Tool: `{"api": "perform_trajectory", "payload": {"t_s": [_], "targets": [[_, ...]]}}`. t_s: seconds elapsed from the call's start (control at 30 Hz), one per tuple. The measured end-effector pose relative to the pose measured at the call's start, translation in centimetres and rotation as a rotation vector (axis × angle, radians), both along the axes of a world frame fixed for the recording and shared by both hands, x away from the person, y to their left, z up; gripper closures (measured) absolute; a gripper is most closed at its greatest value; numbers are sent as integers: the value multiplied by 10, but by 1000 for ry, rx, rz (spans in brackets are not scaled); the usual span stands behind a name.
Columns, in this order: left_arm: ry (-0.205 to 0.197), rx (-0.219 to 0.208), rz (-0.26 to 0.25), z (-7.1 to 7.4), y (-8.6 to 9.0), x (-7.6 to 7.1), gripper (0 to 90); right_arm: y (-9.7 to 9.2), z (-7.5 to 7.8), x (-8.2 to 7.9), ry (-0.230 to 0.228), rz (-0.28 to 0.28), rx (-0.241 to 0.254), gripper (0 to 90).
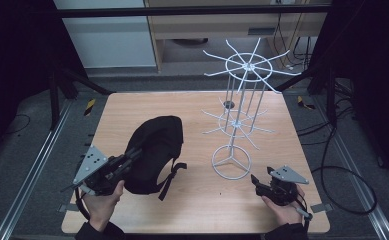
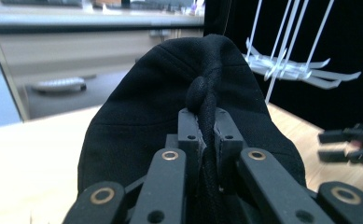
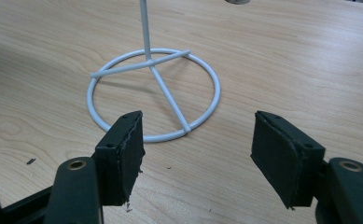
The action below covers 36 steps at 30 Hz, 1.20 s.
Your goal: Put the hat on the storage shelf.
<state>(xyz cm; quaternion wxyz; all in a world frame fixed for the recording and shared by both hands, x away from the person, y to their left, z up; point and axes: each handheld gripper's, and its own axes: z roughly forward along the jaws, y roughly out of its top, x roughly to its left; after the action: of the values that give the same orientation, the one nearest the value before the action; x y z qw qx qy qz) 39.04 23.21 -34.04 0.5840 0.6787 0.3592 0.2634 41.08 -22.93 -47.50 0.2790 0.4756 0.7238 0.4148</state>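
A black backpack (image 1: pixel 154 150) lies on the wooden table (image 1: pixel 192 205), left of centre. My left gripper (image 1: pixel 128 161) is shut on the backpack's top loop (image 2: pixel 207 107), which runs between its jaws in the left gripper view, with the bag's body (image 2: pixel 146 121) rising behind. A white wire rack (image 1: pixel 239 100) with hooked arms stands right of centre on a ring base (image 1: pixel 230 162). My right gripper (image 1: pixel 258 181) rests near the table's front right, open and holding nothing, and the ring base (image 3: pixel 153 93) lies just beyond its fingertips (image 3: pixel 128 149).
A backpack strap (image 1: pixel 172 175) trails toward the table's front. Black frame poles (image 1: pixel 327 85) and cables (image 1: pixel 352 170) flank the table on the floor. A cabinet (image 1: pixel 207 30) stands behind. The other gripper (image 2: pixel 356 144) appears at the right edge of the left gripper view.
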Motion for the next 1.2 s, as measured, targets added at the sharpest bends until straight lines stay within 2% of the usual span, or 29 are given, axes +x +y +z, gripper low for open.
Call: {"api": "perform_trajectory", "payload": {"t_s": [0.07,0.1,0.13,0.2,0.27,1.2], "targets": [[-35,-31,-7,11,3,-4,839,0,0,0,-4,-1,-3,342],[-35,-31,-7,11,3,-4,839,0,0,0,-4,-1,-3,342],[-57,-48,-8,17,5,-5,839,0,0,0,-5,-2,-4,342],[-67,-56,-9,20,5,-6,839,0,0,0,-5,-2,-4,342],[-90,-83,-9,27,7,-6,839,-1,0,0,-6,-2,-4,342],[-238,-227,-49,87,-8,-2,840,0,-1,1,-7,4,-5,342]]}}
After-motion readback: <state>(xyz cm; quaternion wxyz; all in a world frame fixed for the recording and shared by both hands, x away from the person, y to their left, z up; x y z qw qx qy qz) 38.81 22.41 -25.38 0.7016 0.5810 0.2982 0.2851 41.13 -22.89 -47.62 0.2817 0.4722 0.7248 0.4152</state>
